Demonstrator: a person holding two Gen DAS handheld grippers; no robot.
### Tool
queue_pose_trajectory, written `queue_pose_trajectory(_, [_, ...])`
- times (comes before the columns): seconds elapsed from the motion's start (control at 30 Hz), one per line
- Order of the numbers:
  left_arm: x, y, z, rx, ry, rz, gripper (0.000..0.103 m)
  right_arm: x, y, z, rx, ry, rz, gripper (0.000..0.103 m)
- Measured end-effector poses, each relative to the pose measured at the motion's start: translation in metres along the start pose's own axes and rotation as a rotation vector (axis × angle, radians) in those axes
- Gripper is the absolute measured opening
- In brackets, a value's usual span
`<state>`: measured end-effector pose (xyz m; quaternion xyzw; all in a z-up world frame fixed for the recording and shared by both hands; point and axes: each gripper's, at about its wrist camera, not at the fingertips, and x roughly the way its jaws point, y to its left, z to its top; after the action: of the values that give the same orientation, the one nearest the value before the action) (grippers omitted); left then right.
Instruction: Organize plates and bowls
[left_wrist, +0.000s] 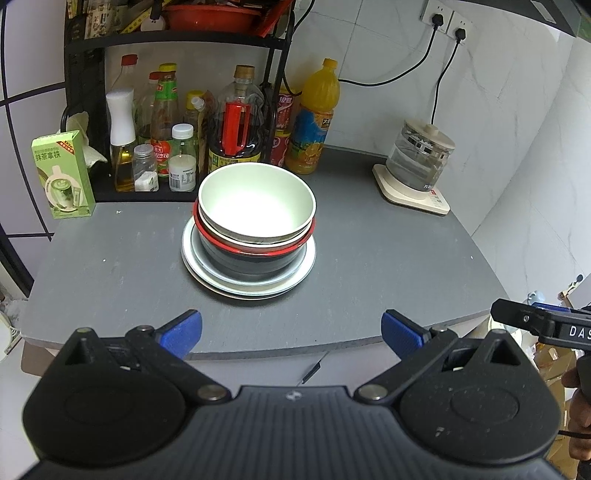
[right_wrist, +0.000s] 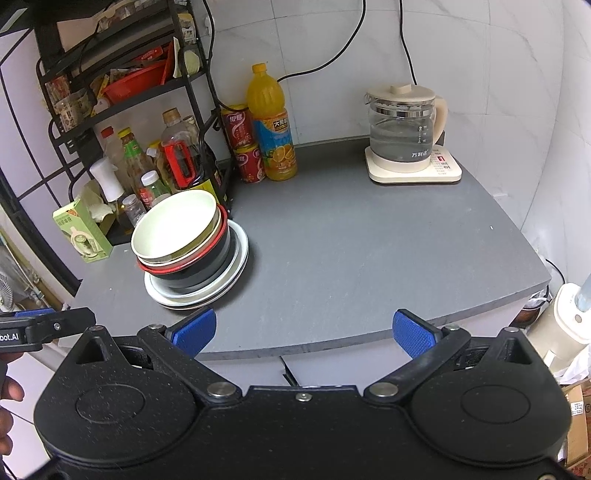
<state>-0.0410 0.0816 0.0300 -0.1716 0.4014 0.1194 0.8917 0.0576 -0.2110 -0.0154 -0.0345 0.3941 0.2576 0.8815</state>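
Left wrist view shows the dishes already gathered into one pile on the grey worktop (left_wrist: 369, 266), just in front of the bottle rack (left_wrist: 85, 110). The white bowl (left_wrist: 255, 199) sits tilted inside a red-rimmed black bowl (left_wrist: 251, 256), which rests on pale plates (left_wrist: 255, 286). By my reading the stacking looks mostly done; what may remain is straightening the leaning top bowl, or moving the pile somewhere. The left hand-held gripper (left_wrist: 291, 330) hangs at the worktop's near edge, in front of the pile, blue pads spread wide and gripping nothing. The right hand-held gripper (right_wrist: 304, 330) is likewise wide apart and empty, to the right of the pile. The kettle (right_wrist: 402, 129) stands well right of the pile.
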Motion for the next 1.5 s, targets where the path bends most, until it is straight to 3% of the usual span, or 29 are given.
queue_pose_trajectory(1.5, [-0.0013, -0.0015, -0.0039, 0.004, 0.02, -0.003, 0.102, -0.0044, 0.0017, -0.0048, -0.015, 0.001, -0.02, 0.103])
